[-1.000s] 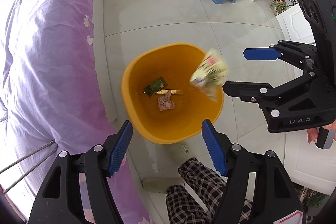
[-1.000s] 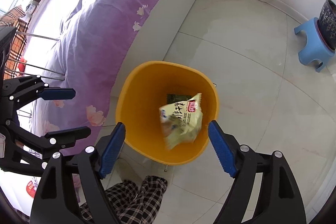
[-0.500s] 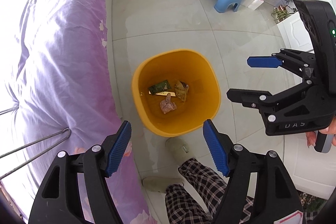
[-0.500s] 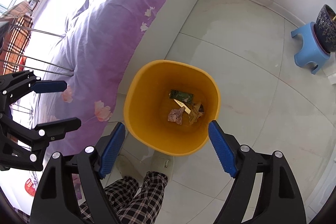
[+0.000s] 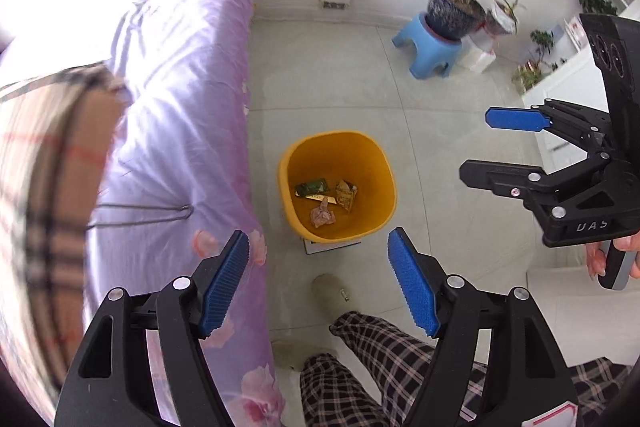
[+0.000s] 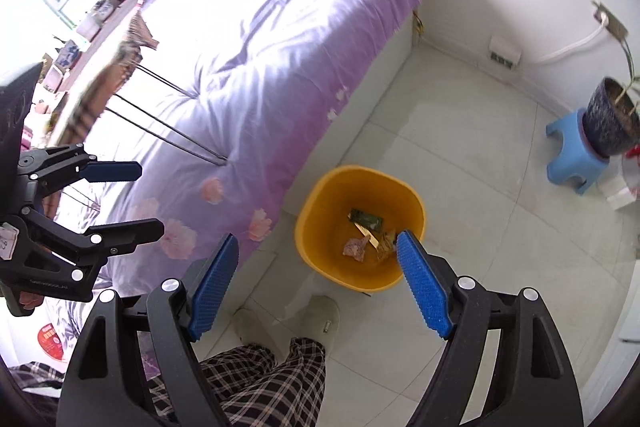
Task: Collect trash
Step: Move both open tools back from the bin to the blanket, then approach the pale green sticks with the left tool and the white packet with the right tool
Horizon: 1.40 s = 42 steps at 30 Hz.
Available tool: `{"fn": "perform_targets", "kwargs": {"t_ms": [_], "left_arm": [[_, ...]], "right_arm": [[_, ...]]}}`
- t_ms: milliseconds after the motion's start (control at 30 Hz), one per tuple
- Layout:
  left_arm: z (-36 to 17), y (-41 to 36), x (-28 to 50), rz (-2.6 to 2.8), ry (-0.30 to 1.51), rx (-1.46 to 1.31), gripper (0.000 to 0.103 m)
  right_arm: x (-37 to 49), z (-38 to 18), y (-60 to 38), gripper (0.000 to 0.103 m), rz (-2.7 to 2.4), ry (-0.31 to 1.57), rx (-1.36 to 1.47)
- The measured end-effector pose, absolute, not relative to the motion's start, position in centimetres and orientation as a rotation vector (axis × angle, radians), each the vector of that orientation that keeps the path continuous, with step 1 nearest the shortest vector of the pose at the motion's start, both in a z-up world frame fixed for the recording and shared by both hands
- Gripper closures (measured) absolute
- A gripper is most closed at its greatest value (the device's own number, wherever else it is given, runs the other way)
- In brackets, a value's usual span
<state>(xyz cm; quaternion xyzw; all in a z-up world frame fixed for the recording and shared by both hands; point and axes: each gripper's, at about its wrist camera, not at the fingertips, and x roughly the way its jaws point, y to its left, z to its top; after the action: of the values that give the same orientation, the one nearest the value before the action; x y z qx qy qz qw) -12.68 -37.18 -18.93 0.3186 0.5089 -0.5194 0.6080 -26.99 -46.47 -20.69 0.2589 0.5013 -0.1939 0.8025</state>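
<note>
Both the left gripper (image 5: 318,283) and right gripper (image 6: 318,287) stand wide open and empty, well above the round yellow plastic bin (image 5: 390,183) holding the crumpled wrappers (image 5: 346,191). Further trash, if any remains, should be sought before descending. Pale tiled floor (image 5: 340,87); purple floral bedspread (image 5: 180,107) just beside the bin.

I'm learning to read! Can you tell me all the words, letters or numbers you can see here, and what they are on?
"DAS": raised letters on the body of the right gripper, seen from the left wrist view.
Left gripper: small lettering on its body, too small to read.
White tag on that gripper: a mark, not readable.
Wrappers in the yellow bin: print too small to read.
Red round label at lower left: blurred, unreadable.
</note>
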Motion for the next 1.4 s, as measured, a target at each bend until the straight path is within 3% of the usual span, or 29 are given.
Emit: {"fn": "perform_targets", "kwargs": {"t_ms": [300, 667, 1000, 1400], "left_arm": [[-13.4, -28.6, -11.1, -1.018, 1.136, 0.52, 0.03], [-10.4, -14.9, -7.8, -0.693, 1.104, 0.192, 0.027], [-10.9, -3.3, -3.0, -0.438, 1.119, 0.014, 0.027], [-13.5, 0.5, 7.7, -0.301, 1.103, 0.02, 0.027]], "right_arm": [[-23.8, -13.1, -41.5, 0.021, -0.28, 0.977, 0.445], [-17.1, -8.4, -33.8, 0.021, -0.061, 0.931, 0.337], [-9.3, -7.2, -26.1, 0.021, 0.103, 0.918, 0.26], [2.1, -11.0, -21.3, 0.021, 0.021, 0.985, 0.233]]}}
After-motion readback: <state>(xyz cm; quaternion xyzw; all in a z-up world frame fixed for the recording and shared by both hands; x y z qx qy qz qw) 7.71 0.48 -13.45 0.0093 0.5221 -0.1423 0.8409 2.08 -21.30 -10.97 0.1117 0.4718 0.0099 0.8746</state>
